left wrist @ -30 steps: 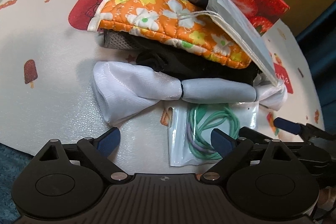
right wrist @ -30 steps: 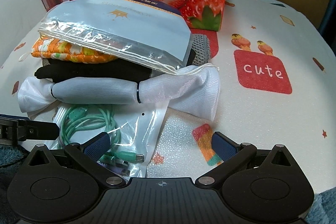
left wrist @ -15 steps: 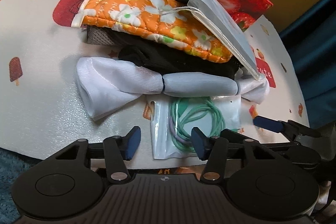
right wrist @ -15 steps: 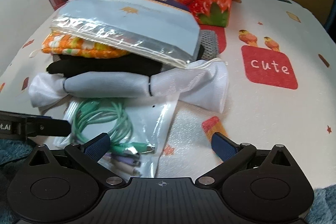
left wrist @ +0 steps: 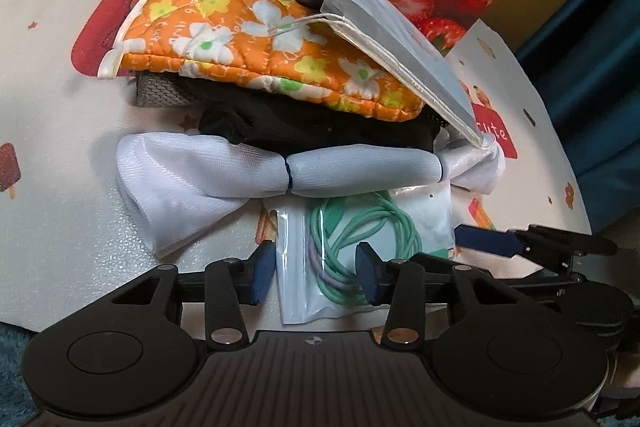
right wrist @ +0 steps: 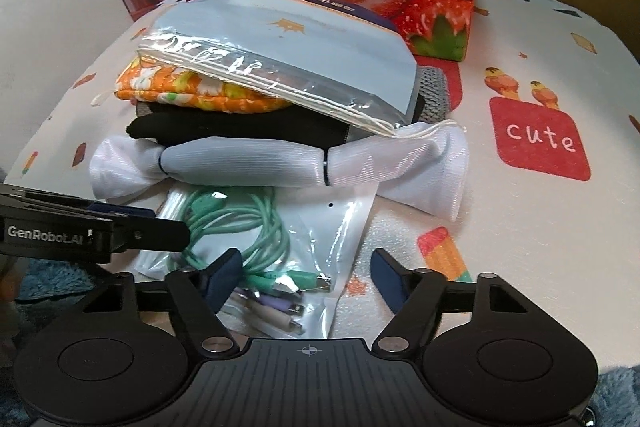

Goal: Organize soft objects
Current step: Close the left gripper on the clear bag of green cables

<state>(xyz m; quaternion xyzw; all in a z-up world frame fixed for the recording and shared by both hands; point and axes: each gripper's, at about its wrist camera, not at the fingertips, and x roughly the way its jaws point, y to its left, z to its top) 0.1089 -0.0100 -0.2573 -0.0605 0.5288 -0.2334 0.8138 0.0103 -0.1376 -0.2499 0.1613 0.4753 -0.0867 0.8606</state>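
On the printed table (right wrist: 520,227), both grippers are closing around the clear cable bag (right wrist: 320,227). The left gripper (left wrist: 316,277) is half open with the bag between its jaws; the right gripper (right wrist: 306,279) is wider, and its pads are perhaps not touching yet.

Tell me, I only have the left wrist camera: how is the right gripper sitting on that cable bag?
Observer: The right gripper straddles the cable bag's near right corner with its jaws closing. One finger is over the bag and the other is over bare tablecloth.
Operator: Anything at the bag's near end that I'm missing?
Observer: Yes, green and purple plugs lie inside the bag there, between the two fingers.
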